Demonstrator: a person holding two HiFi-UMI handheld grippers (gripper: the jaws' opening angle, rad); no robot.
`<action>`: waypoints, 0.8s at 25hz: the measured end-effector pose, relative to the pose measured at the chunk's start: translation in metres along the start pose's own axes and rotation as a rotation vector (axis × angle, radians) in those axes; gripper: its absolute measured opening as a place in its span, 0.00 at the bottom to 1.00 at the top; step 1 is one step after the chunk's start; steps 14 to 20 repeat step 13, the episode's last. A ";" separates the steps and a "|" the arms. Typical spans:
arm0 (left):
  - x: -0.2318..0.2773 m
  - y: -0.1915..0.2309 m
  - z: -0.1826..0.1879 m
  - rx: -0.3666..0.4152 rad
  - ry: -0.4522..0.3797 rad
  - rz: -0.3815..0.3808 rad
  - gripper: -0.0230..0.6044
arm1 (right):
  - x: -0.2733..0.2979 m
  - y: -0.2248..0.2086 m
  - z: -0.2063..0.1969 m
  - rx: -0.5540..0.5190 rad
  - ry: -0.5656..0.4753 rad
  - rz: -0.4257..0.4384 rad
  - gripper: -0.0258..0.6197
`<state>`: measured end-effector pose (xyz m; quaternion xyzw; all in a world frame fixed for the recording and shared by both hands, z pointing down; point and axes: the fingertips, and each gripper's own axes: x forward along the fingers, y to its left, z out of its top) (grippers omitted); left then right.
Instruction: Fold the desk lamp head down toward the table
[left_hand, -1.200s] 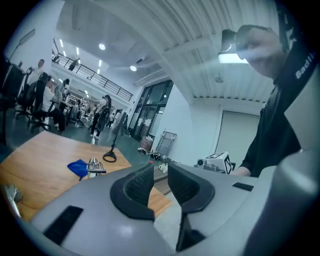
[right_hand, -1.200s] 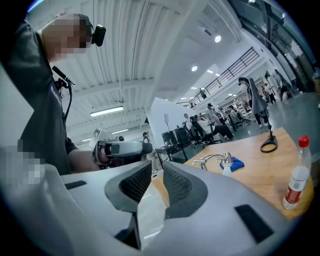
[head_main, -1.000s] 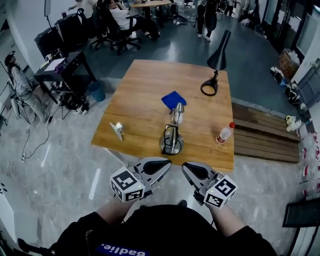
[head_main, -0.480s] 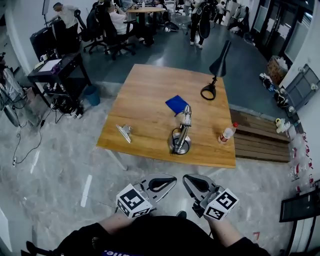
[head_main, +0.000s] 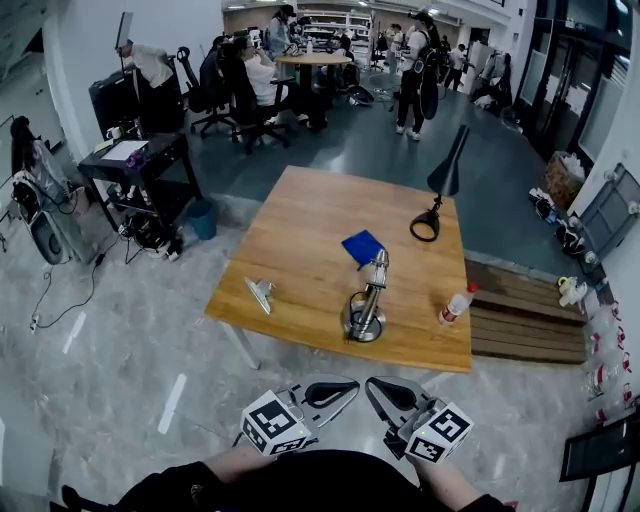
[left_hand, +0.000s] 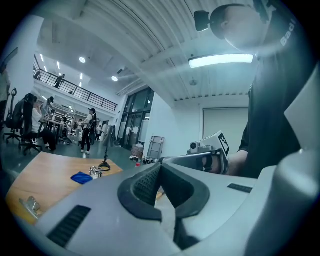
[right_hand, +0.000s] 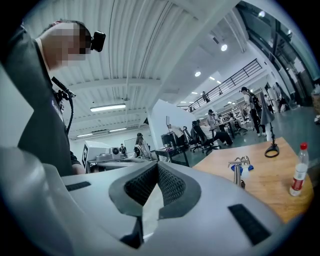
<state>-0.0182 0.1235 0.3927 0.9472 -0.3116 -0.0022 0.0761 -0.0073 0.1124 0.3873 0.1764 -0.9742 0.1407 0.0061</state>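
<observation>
Jaws farther back, silver lamp well ahead

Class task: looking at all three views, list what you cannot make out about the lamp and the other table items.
- Black desk lamp: head view, too small to show its joints.
- Silver stand: every view, too small to identify.
- Bottle label: head and right gripper views, too small to read.

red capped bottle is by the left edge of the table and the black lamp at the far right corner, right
Not quite: the head view shows the bottle near the table's right edge. The black lamp is at the far right corner.
</observation>
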 end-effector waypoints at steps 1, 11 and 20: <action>0.000 0.000 0.000 -0.002 0.002 0.003 0.05 | -0.001 -0.001 -0.001 0.003 0.001 0.003 0.05; -0.001 -0.008 -0.001 0.001 0.016 0.016 0.05 | -0.005 0.003 -0.001 0.001 -0.002 0.019 0.05; -0.002 -0.009 -0.003 0.002 0.016 0.017 0.05 | -0.004 0.004 -0.002 -0.003 -0.002 0.022 0.05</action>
